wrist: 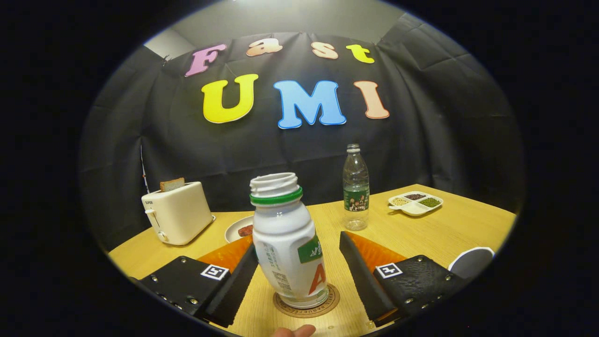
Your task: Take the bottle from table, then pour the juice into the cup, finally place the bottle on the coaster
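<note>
The white plastic bottle with a green neck ring and no cap (289,243) stands upright on the round cork coaster (306,303) at lower centre of the frame, between the released gripper (299,267) fingers, the left finger (236,285) touching or nearly touching it

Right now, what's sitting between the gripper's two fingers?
In the gripper view, the white bottle, cap off, stands on the round coaster between the open gripper fingers; the right finger is clear of it.
</note>
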The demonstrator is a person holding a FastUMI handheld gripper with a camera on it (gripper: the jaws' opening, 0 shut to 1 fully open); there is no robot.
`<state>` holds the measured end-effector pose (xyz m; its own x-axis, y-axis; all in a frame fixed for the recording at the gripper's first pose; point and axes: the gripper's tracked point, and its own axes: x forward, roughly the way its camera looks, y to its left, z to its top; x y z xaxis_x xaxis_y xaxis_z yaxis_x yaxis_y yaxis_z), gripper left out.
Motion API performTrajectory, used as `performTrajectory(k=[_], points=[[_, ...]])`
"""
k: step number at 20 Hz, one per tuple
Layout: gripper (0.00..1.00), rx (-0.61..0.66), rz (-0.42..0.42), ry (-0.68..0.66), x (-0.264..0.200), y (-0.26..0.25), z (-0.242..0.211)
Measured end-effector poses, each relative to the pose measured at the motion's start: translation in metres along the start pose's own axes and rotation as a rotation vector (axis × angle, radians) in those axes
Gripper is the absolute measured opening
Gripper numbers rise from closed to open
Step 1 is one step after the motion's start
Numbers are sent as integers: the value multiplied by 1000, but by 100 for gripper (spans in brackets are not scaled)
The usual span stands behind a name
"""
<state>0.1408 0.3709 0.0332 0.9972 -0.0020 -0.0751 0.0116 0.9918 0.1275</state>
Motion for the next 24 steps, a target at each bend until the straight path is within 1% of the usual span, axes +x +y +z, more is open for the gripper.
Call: performTrajectory(k=[5,8,11,15,20,22,24], points=[[98,29,57,-127,-19,15,51],[98,10,79,-219,-42,22,98],[98,13,88,-263,-65,22,134],[98,52,110,-335,-97,16,177],[98,30,80,-383,-130,-8,199],[98,7,71,-379,-142,-22,200],[98,-32,45,-361,-149,-47,196]])
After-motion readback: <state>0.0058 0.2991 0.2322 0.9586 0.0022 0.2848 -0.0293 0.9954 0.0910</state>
